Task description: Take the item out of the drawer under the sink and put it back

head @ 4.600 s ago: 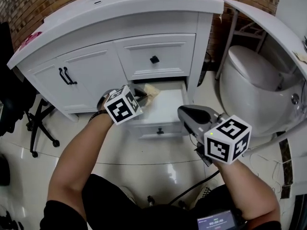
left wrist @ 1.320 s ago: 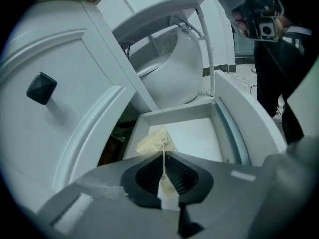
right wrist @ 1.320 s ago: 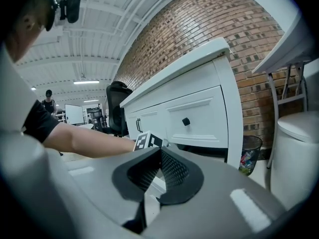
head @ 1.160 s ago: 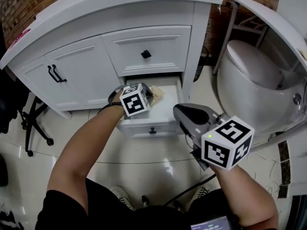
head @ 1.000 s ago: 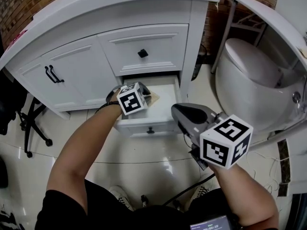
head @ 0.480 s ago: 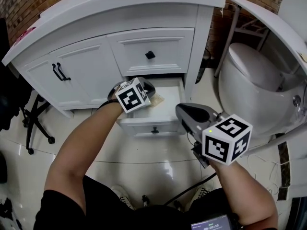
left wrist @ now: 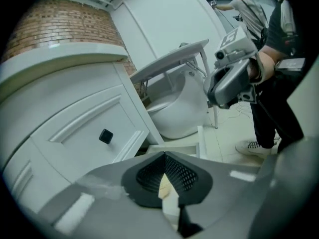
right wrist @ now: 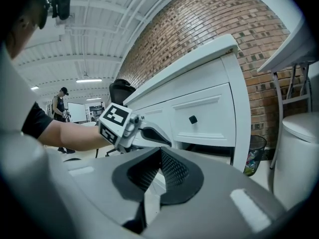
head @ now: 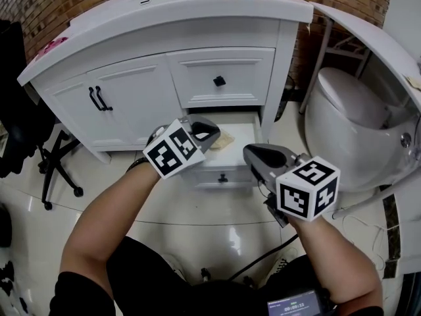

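Observation:
The low drawer under the sink stands pulled out, and a tan flat item lies inside it at the left. My left gripper hovers above the drawer's left front corner, clear of the item, jaws together with nothing between them. In the left gripper view only a thin slit shows between the pads, with the drawer's white rim beyond. My right gripper hangs in front of the drawer's right end, shut and empty.
Above the open drawer is a shut drawer with a black knob. Cabinet doors are to the left, a black office chair further left. A white toilet stands close on the right, with a waste bin beside the vanity.
My left gripper has lifted up and back out of the drawer toward me. The tan item stays lying in the drawer. The right gripper has hardly moved.

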